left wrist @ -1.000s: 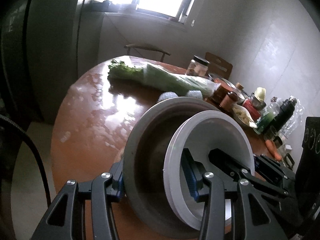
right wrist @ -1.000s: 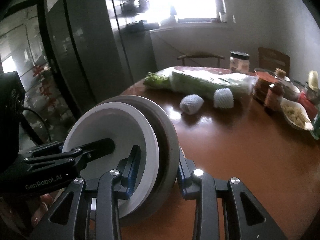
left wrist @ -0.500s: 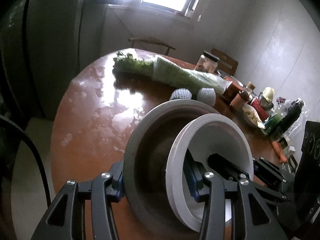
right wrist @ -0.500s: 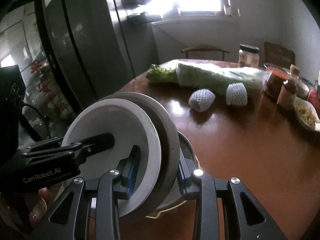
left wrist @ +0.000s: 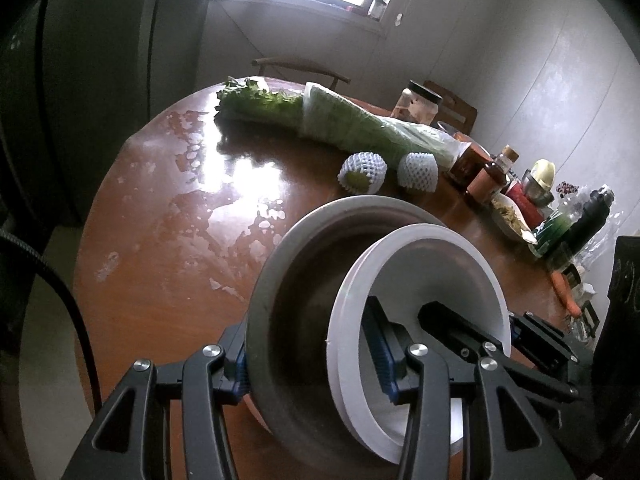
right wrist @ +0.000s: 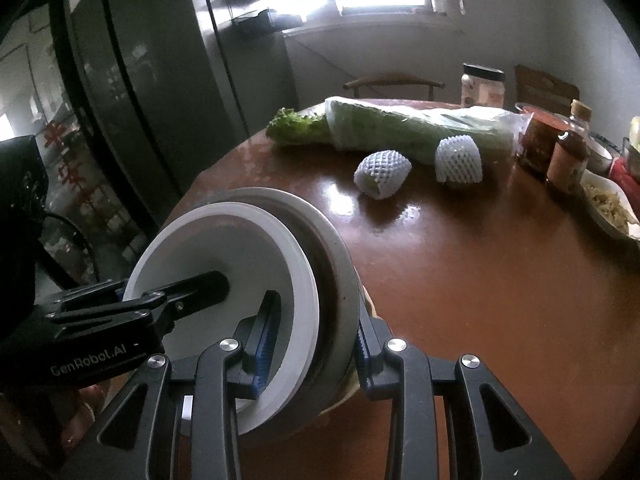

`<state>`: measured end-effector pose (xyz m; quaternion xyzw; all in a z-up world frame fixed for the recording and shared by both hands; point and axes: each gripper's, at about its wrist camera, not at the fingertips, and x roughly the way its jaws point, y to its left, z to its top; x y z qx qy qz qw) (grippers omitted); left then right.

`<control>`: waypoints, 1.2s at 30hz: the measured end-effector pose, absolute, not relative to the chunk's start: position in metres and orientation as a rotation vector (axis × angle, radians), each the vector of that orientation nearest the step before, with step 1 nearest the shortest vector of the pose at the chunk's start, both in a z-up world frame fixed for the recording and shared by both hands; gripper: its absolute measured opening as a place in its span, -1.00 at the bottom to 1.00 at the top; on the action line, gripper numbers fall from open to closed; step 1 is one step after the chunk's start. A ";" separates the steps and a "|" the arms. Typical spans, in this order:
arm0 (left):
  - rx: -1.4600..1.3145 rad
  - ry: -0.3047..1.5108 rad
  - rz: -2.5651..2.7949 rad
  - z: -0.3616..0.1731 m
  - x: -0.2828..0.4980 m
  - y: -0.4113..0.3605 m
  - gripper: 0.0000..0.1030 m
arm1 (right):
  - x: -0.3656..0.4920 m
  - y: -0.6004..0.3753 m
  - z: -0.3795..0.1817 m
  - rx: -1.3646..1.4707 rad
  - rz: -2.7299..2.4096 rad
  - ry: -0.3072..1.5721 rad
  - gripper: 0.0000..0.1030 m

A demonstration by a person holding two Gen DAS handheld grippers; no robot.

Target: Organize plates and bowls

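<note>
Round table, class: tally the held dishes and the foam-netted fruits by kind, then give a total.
Grey bowls: 1
White plates: 1
Netted fruits: 2
Total: 4

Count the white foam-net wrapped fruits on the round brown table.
2. The left white foam-net wrapped fruit and the right white foam-net wrapped fruit lie a little apart in front of the long bagged green vegetable. More could be hidden behind the held dishes.

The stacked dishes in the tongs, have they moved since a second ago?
Yes. The stacked dishes have sunk toward the table; its top now fills more of the right wrist view.
</note>
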<state>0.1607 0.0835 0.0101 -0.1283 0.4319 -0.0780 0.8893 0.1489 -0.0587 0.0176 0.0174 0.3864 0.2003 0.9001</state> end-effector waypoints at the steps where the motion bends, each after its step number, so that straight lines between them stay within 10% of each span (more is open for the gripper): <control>1: -0.268 0.900 -0.162 0.009 0.161 0.083 -0.07 | 0.150 -0.059 0.017 0.036 0.414 0.801 -0.33; 36: -0.247 0.918 -0.133 -0.004 0.162 0.090 -0.07 | 0.148 -0.043 0.014 -0.057 0.374 0.765 -0.33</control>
